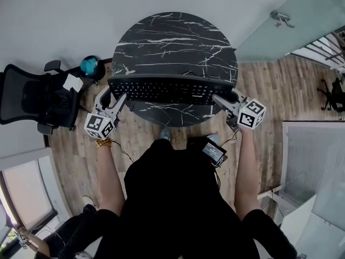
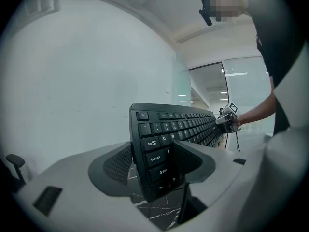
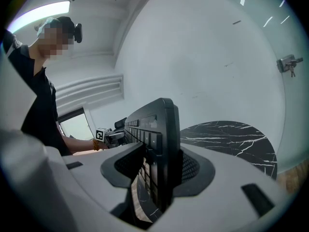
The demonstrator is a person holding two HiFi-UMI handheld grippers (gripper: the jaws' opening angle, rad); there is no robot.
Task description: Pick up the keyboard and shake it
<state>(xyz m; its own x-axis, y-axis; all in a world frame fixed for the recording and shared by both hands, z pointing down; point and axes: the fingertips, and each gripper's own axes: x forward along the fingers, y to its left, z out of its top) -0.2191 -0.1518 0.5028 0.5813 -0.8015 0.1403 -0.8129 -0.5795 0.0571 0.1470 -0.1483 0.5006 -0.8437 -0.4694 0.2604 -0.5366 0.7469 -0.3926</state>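
A black keyboard (image 1: 171,89) hangs in the air above the near part of a round black marble table (image 1: 172,42), tilted so its keys face me. My left gripper (image 1: 115,102) is shut on the keyboard's left end (image 2: 153,153), jaws clamping it near the Caps Lock and Shift keys. My right gripper (image 1: 222,102) is shut on the keyboard's right end (image 3: 161,149), seen edge-on between the pads. In each gripper view the other gripper shows at the keyboard's far end, the right gripper (image 2: 227,120) in one and the left gripper (image 3: 112,136) in the other.
A black office chair (image 1: 38,99) stands left of the table, with a teal object (image 1: 88,66) beside it. The floor is wood planks (image 1: 280,90). A glass partition (image 1: 302,15) and a white wall lie beyond the table. My body stands close to the table's near edge.
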